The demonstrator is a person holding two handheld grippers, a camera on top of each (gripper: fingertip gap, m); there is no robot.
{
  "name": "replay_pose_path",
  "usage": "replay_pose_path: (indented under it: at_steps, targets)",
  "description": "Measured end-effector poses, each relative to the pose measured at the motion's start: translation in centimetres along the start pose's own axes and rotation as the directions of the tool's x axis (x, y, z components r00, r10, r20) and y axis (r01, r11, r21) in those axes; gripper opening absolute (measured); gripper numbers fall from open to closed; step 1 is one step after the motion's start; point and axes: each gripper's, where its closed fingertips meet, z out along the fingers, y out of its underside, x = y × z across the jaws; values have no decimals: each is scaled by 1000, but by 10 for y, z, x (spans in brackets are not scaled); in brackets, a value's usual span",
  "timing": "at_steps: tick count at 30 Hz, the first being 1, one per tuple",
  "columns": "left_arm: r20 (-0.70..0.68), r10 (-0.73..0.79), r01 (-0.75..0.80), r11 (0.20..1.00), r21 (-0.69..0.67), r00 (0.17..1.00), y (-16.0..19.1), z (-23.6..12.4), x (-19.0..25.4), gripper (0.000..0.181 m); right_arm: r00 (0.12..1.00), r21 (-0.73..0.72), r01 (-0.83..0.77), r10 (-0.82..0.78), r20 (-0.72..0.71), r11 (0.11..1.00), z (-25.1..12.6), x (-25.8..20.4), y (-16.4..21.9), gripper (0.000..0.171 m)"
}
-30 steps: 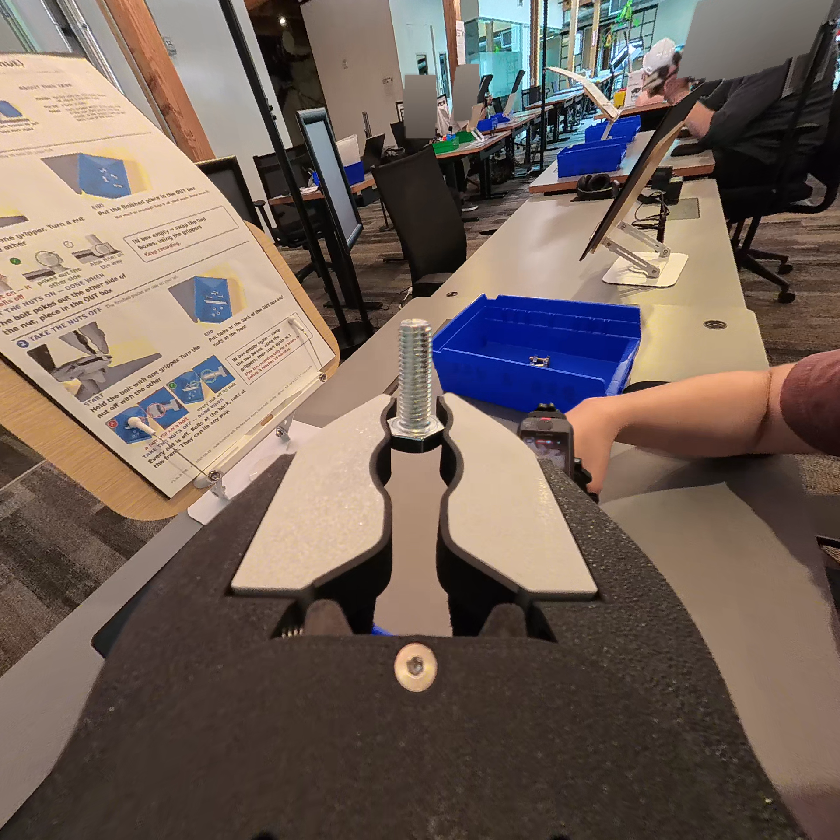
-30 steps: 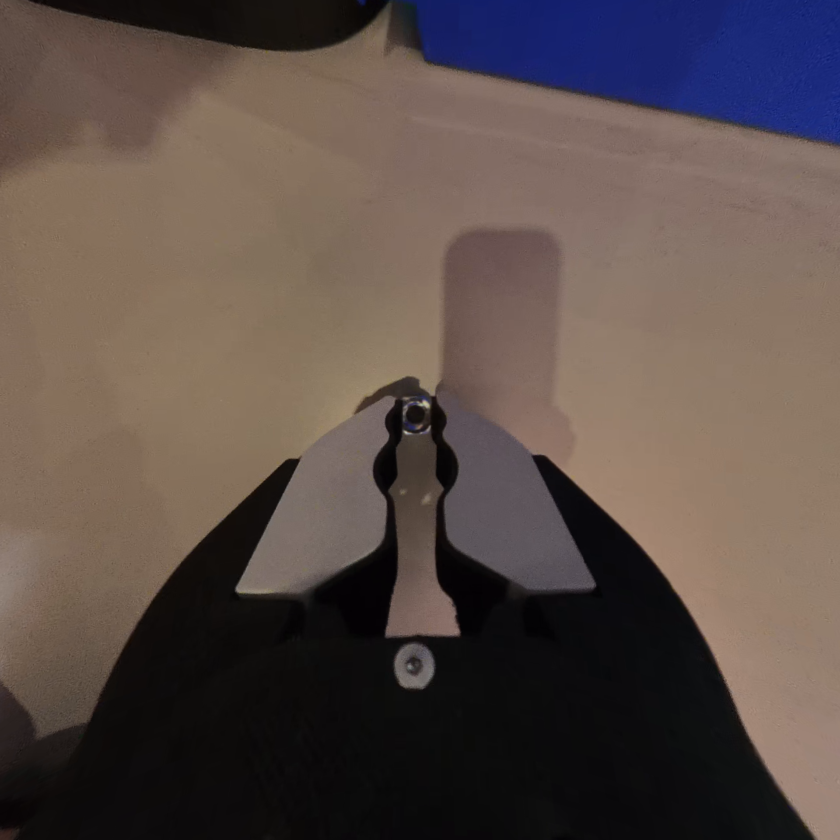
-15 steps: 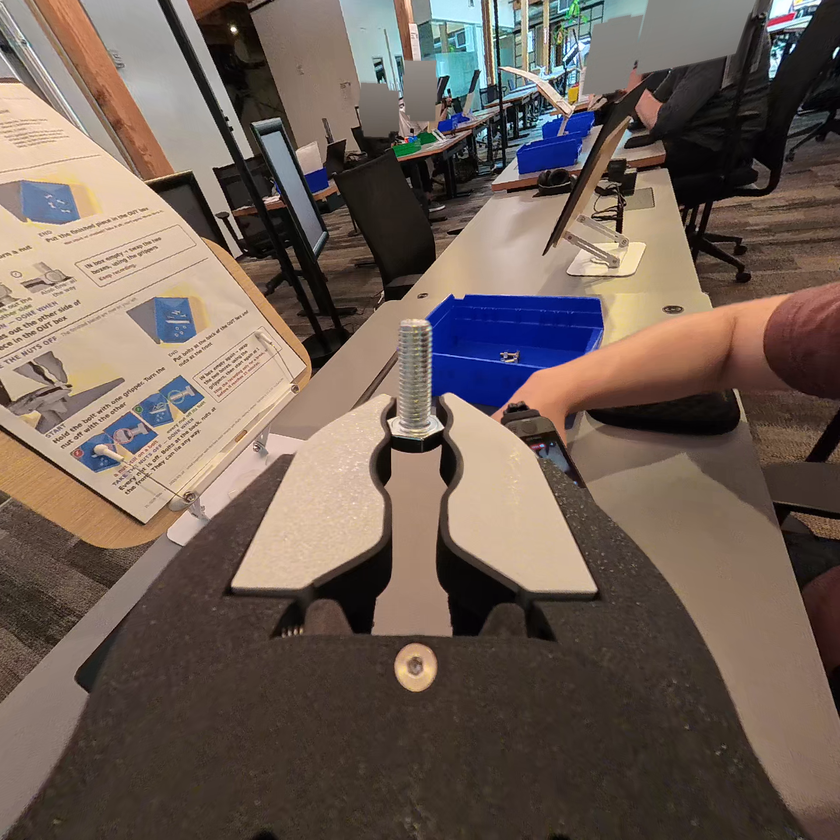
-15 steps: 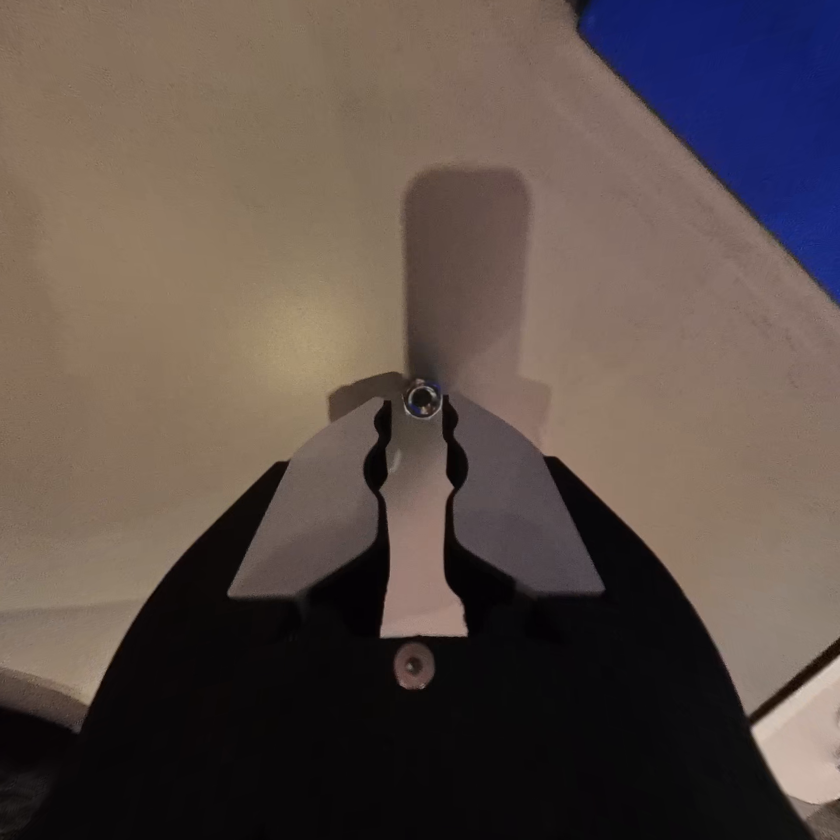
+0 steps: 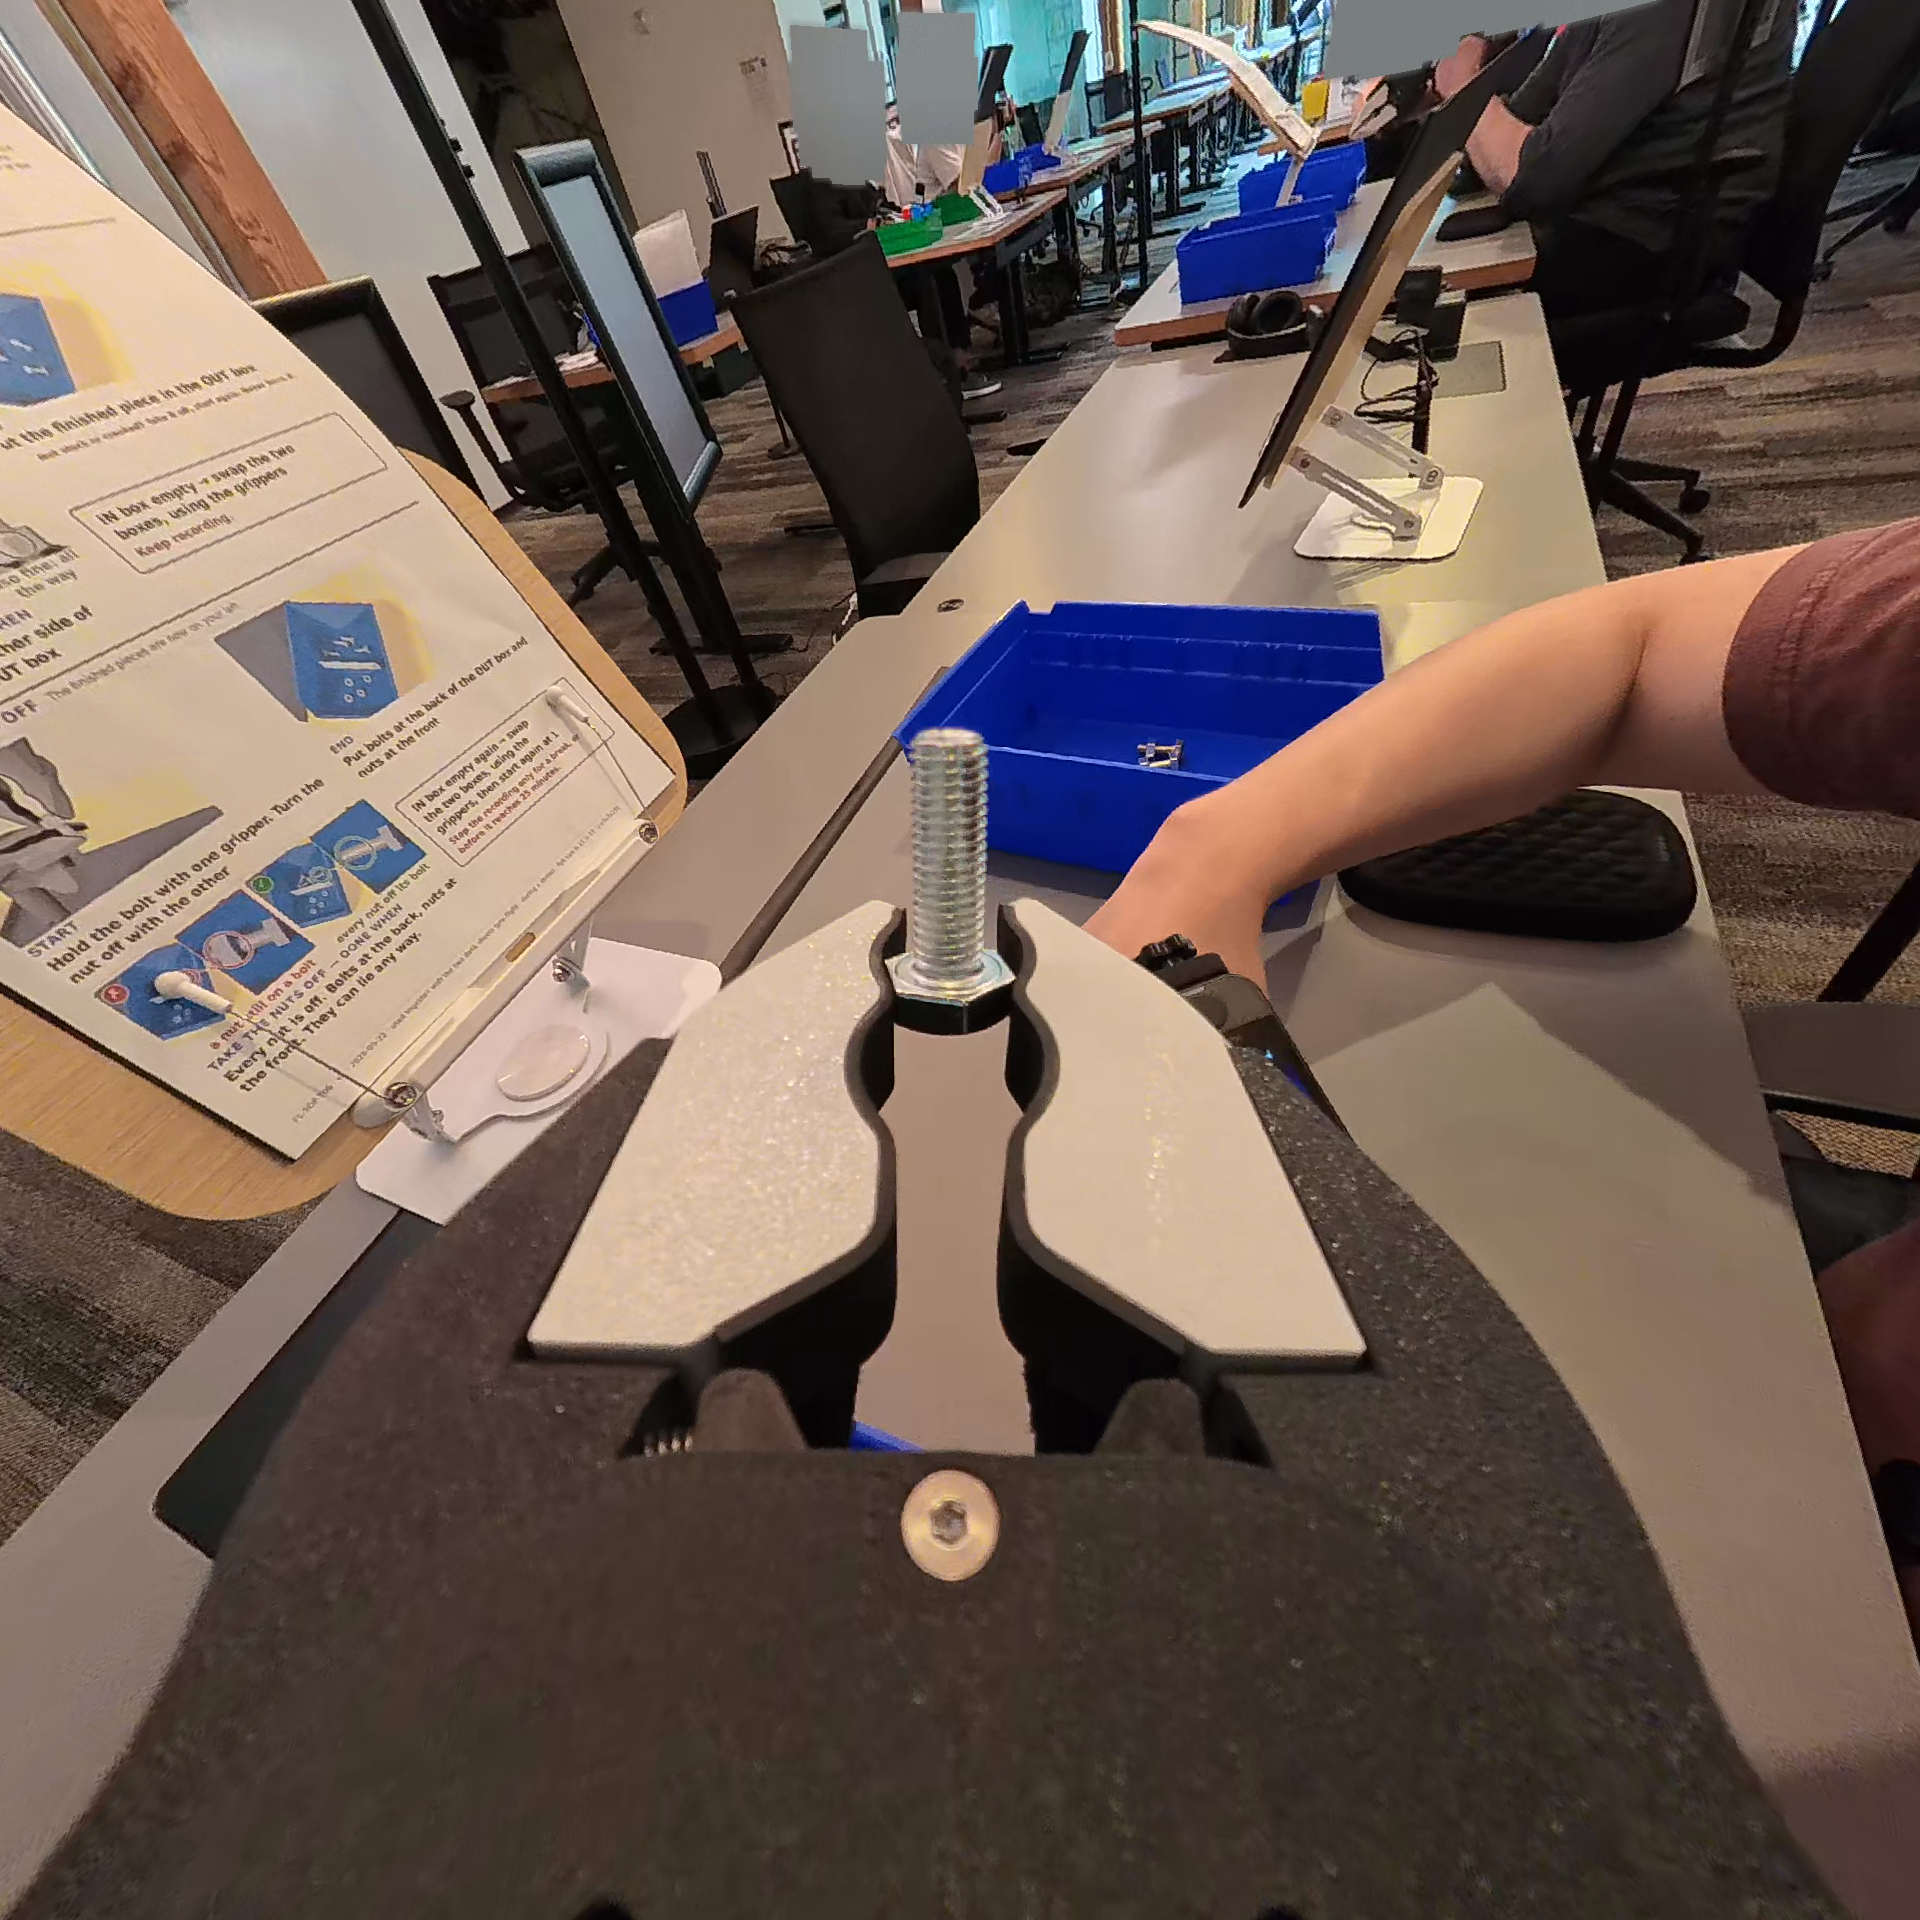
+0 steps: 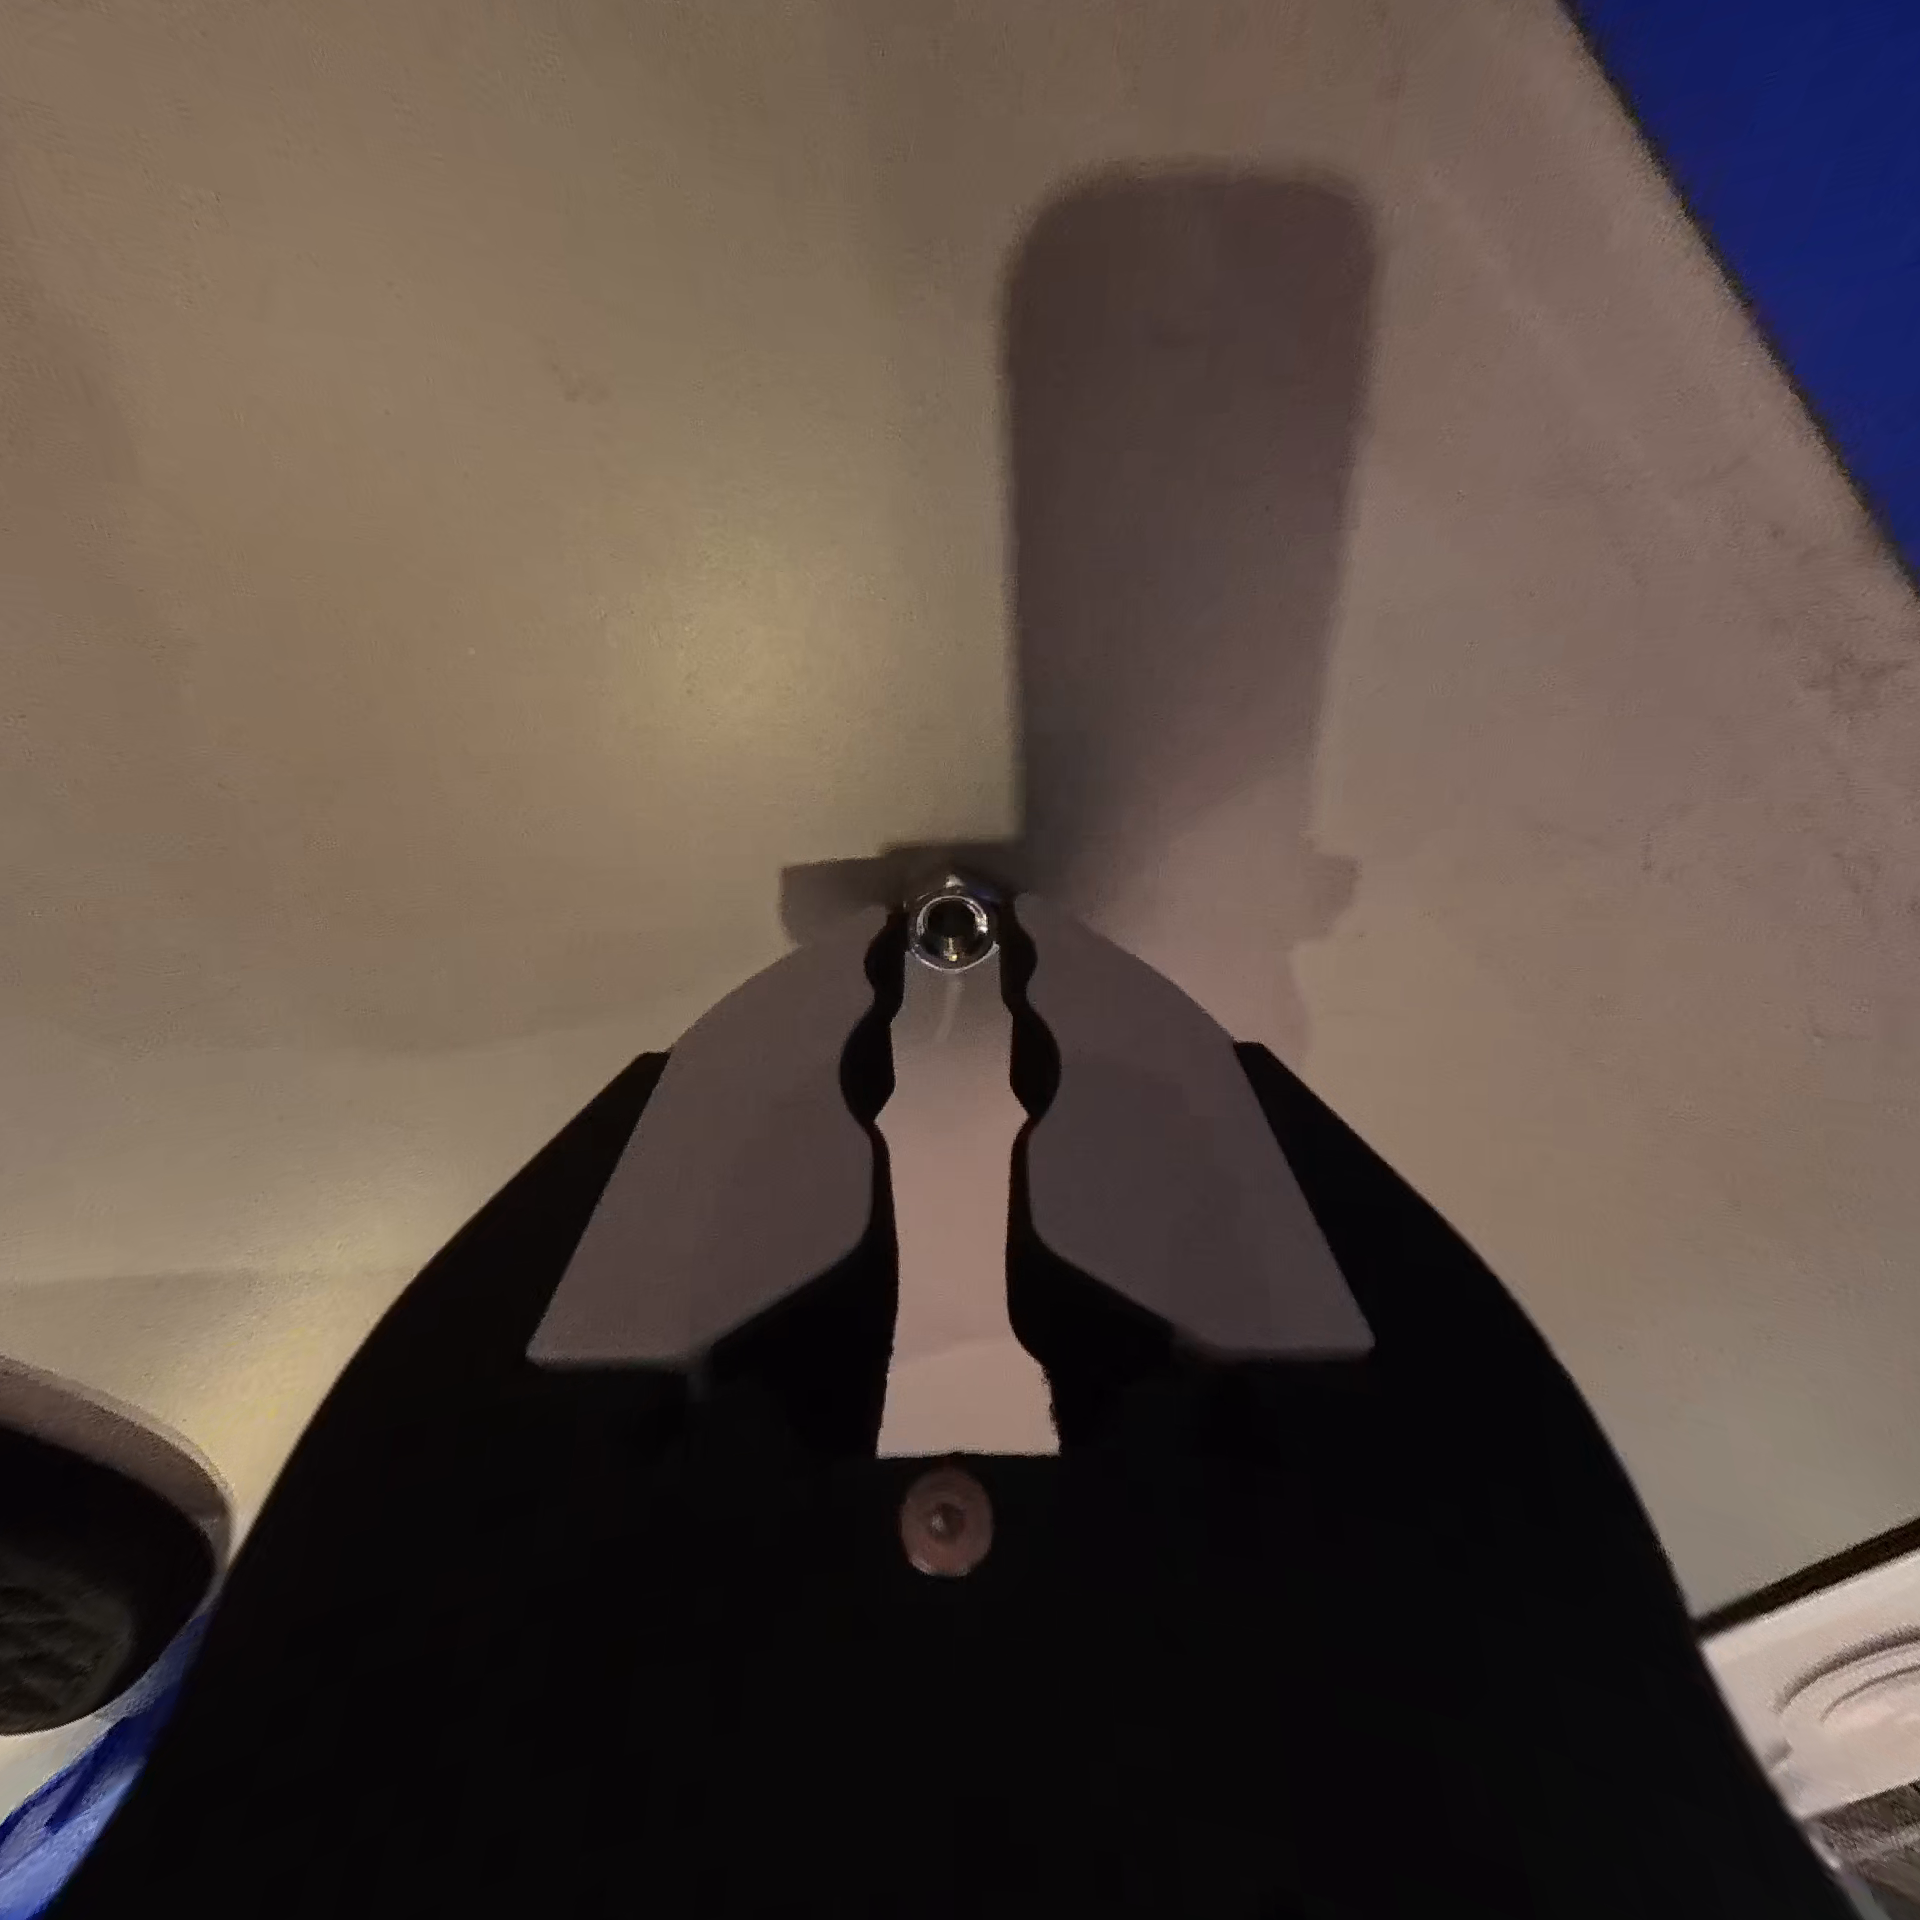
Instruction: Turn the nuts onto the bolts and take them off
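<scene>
My left gripper [image 5: 948, 992] is shut on the hex head of a silver bolt [image 5: 945, 852]. The bolt stands upright with its threaded shaft pointing up above the grey table [image 5: 1507, 1122]. My right gripper [image 6: 948, 930] points down at the table [image 6: 520, 520] and is shut on a small silver nut [image 6: 948, 923] at its fingertips, close over the surface. In the left wrist view a person's forearm [image 5: 1403, 748] reaches across, and the right gripper's black body [image 5: 1205, 987] shows just right of my fingers.
A blue bin [image 5: 1164, 717] holding a small bolt and nut [image 5: 1162, 753] sits behind the bolt; its blue wall [image 6: 1787, 208] edges the right wrist view. An instruction board [image 5: 260, 727] on a white stand is at the left. A black wrist pad [image 5: 1517, 862] lies at the right.
My right gripper has swung round over the table with the nut, so the blue bin edge moved to the upper right. My left gripper turned slightly; the bolt stays gripped.
</scene>
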Motion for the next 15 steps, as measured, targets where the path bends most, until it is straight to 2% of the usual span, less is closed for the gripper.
replay_pose_path:
  at_steps: [3,5,7,11,13,15]
  targets:
    - [-7,3,-3,1000,-8,1000,2,3,0,16,999,24,-40,40,4,999,-6,-5,-2,19]
    - [-16,10,-10,1000,-11,1000,4,7,-1,16,996,96,-84,87,-27,992,-29,-11,-4,19]
    - [-46,10,-10,1000,-7,999,7,15,1,16,985,218,-127,148,-85,968,-78,-15,-6,18]
    - [-139,-38,40,999,14,990,10,43,8,16,923,447,-120,265,-278,886,-217,-14,1,18]
    - [-201,-53,61,998,32,978,10,62,18,16,898,469,-82,269,-348,879,-274,-13,2,18]
    - [-287,-47,65,997,52,957,8,78,36,16,899,476,-37,237,-368,879,-313,-15,-5,18]
